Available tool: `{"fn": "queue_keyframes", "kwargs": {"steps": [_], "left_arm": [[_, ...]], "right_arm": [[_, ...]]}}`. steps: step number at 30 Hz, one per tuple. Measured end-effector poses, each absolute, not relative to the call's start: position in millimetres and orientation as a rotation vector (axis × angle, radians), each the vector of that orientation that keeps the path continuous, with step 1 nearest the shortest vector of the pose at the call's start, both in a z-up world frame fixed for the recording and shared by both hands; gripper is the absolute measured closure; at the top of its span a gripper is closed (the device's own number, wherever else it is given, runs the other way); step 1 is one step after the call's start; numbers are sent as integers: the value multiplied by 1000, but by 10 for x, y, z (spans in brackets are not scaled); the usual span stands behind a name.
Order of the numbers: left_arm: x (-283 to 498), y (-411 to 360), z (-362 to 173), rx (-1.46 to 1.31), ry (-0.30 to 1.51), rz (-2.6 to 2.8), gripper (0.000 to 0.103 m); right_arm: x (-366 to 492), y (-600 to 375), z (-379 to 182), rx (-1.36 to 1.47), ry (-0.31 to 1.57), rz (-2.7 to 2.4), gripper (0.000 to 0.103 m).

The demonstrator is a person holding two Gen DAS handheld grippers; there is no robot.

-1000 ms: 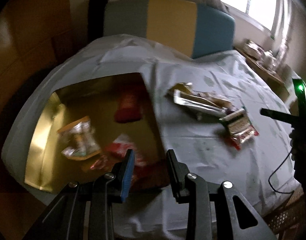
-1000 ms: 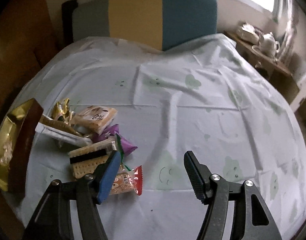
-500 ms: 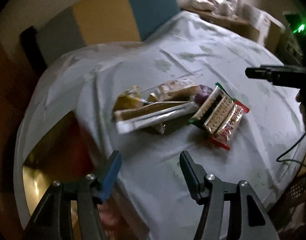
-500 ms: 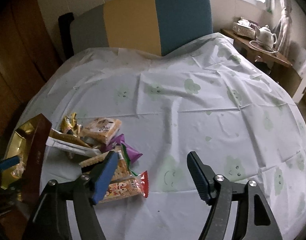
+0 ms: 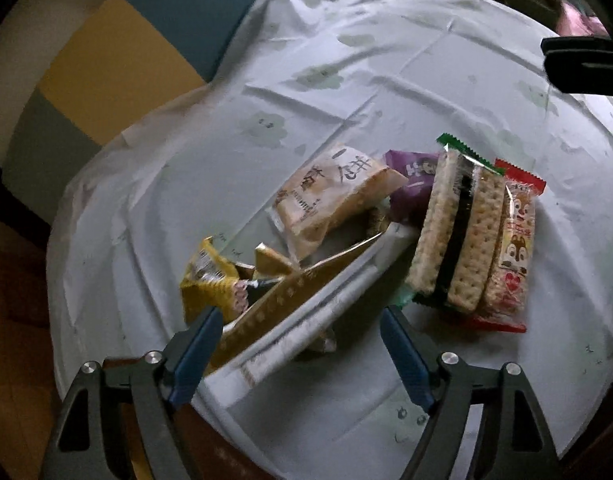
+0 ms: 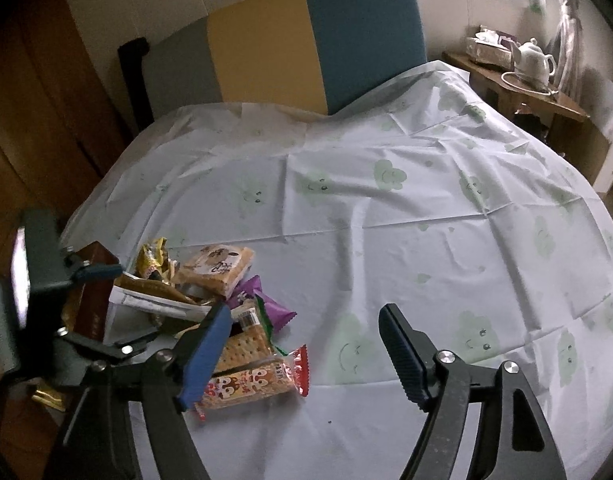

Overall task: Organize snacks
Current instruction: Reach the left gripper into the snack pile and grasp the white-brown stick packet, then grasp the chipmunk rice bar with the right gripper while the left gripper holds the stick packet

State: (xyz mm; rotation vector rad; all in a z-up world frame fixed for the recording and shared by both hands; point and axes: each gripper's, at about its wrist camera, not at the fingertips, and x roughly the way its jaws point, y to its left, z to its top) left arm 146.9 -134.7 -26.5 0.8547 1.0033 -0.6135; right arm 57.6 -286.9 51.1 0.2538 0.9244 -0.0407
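Both claws were empty at this point. The left gripper (image 5: 296, 344) had its blue-padded jaws spread wide, hovering right over the near end of the snack heap, nothing between them. The right gripper (image 6: 304, 350) was just as wide open, hanging over bare cloth a bit to the right of the heap, also holding nothing.

The snacks sat bunched up on the pale blue tablecloth with green smiley clouds (image 6: 426, 208). Closest to the left claw was a long flat white-and-gold packet (image 5: 306, 312) lying diagonally, with a small crinkly yellow wrapper (image 5: 206, 284) just beside its left end. Behind those was a tan pillow-shaped pack with dark lettering (image 5: 338, 196), touching a purple foil sachet (image 5: 412, 184). To the right lay a clear green-edged sleeve of square crackers with a dark filling (image 5: 452, 236), pressed right against a red-trimmed pack with cartoon chipmunks on it (image 5: 514, 240).

From the right wrist view, a dark reddish-brown box (image 6: 92, 280) stood at the table's left edge, near the heap. Behind the table was a grey, yellow and teal padded chair back (image 6: 290, 44), and a white teapot (image 6: 538, 60) stood on a wooden side table well apart.
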Motion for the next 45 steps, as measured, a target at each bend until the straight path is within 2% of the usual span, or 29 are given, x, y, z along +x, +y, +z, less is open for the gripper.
{"fn": "queue_keyframes", "kwargs": {"steps": [3, 4, 5, 6, 8, 11, 19, 30, 41, 45], "left_arm": [[1495, -1424, -370, 938, 982, -609, 21], [1523, -1420, -397, 919, 1006, -623, 27], [1540, -1408, -396, 886, 1028, -637, 49], [1555, -1388, -392, 846, 1048, -643, 49], [1506, -1334, -346, 802, 1042, -641, 61], [1376, -1217, -246, 717, 1039, -630, 67], [777, -760, -70, 353, 1108, -548, 71], [13, -582, -337, 283, 1138, -484, 71], [4, -595, -369, 261, 1135, -506, 70], [22, -579, -405, 233, 1132, -508, 66]], "right_arm": [[590, -2860, 506, 261, 930, -31, 26], [589, -2859, 508, 262, 929, -29, 26], [587, -2865, 508, 262, 928, -27, 26], [584, -2866, 513, 263, 926, -26, 26], [576, -2874, 520, 264, 921, -33, 26], [574, -2893, 526, 269, 917, -43, 26], [591, -2932, 485, 269, 929, -70, 26], [633, -2958, 321, 315, 996, -41, 26], [681, -2581, -145, 233, 1282, 98, 27], [671, -2461, -203, 224, 1300, 151, 28]]}}
